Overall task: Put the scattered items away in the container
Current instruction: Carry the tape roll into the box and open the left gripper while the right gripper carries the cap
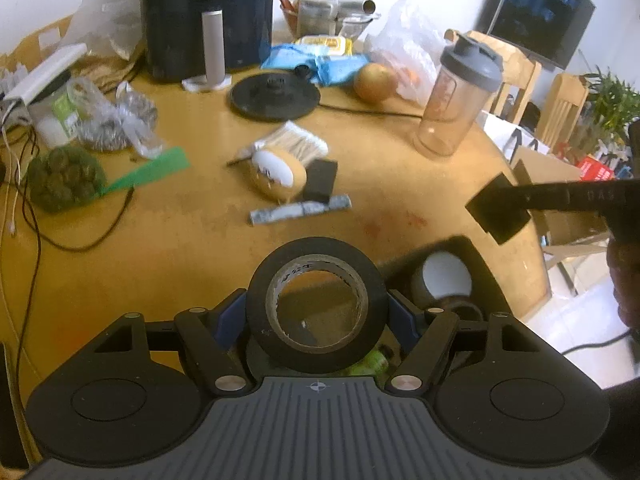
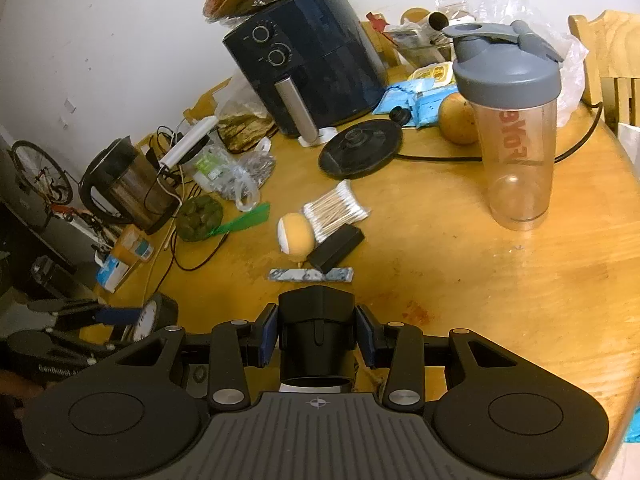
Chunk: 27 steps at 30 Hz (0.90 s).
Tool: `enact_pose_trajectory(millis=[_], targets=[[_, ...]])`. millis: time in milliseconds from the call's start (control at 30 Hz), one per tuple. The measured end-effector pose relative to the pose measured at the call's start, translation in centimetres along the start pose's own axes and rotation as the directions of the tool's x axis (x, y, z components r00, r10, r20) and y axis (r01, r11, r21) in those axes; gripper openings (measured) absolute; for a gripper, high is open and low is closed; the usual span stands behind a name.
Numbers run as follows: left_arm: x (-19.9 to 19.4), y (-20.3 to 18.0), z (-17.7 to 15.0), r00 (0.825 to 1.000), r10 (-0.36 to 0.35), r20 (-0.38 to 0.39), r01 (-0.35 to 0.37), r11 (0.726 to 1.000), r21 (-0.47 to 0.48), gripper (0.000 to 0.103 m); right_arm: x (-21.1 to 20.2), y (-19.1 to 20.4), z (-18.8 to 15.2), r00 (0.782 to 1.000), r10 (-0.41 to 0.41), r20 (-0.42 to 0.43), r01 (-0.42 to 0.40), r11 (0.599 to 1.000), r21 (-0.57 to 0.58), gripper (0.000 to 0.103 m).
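My left gripper [image 1: 316, 314] is shut on a black tape roll [image 1: 316, 252], its blue pads pressing the roll's two sides. Just beneath and to the right lies a black container [image 1: 482, 268] with a white-lidded jar [image 1: 446, 276] and something green [image 1: 370, 362] inside. My right gripper [image 2: 316, 332] is shut on a black blocky object [image 2: 316, 308] and hangs above the table's near part. Scattered mid-table are a pack of cotton swabs [image 2: 336, 208], a yellow round item with a white cap [image 2: 296, 234], a small black box [image 2: 338, 248] and a marbled grey bar [image 2: 310, 275].
At the back stand a dark air fryer [image 2: 316, 64] and a kettle base [image 2: 360, 152] with its cord. A shaker bottle [image 2: 516, 128] is on the right, a kettle [image 2: 128, 184], netted green balls [image 2: 200, 218] and cables on the left. The round table's edge [image 1: 532, 264] curves on the right.
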<state>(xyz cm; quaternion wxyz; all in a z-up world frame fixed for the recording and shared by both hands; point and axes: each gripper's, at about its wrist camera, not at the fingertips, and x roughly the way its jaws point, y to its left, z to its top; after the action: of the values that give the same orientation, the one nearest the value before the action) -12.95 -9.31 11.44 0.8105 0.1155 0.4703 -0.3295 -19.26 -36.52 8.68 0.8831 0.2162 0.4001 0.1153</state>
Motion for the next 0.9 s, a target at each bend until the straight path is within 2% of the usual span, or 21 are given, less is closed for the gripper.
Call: enact_pose_trajectory(millis=[433, 600, 700, 900], targets=[[0.4, -0.7, -3.3, 0.999, 0.006, -0.054, -0.008, 0.999, -0.038, 0.072, -0.1, 0.8, -1.0, 0.999, 0.027, -0.027, -0.028, 0.999, -0.019, 0.043], [0.9, -0.6, -4.0, 0.995, 0.017, -0.101, -0.023, 0.998, -0.056, 0.072, 0.0, 1.1, -1.2, 0.999, 0.035, -0.038, -0.036, 0.999, -0.027, 0.044], [1.1, -0.2, -4.3, 0.992, -0.001, -0.128, -0.010, 0.996, -0.086, 0.073, 0.1, 1.3, -1.2, 0.998, 0.040, -0.042, -0.041, 0.999, -0.031, 0.044], [0.2, -0.3, -4.3, 0.996, -0.017, -0.090, 0.008, 0.995, -0.101, 0.083, 0.5, 2.0, -1.3, 0.997, 0.060, -0.050, -0.062, 0.997, -0.046, 0.043]])
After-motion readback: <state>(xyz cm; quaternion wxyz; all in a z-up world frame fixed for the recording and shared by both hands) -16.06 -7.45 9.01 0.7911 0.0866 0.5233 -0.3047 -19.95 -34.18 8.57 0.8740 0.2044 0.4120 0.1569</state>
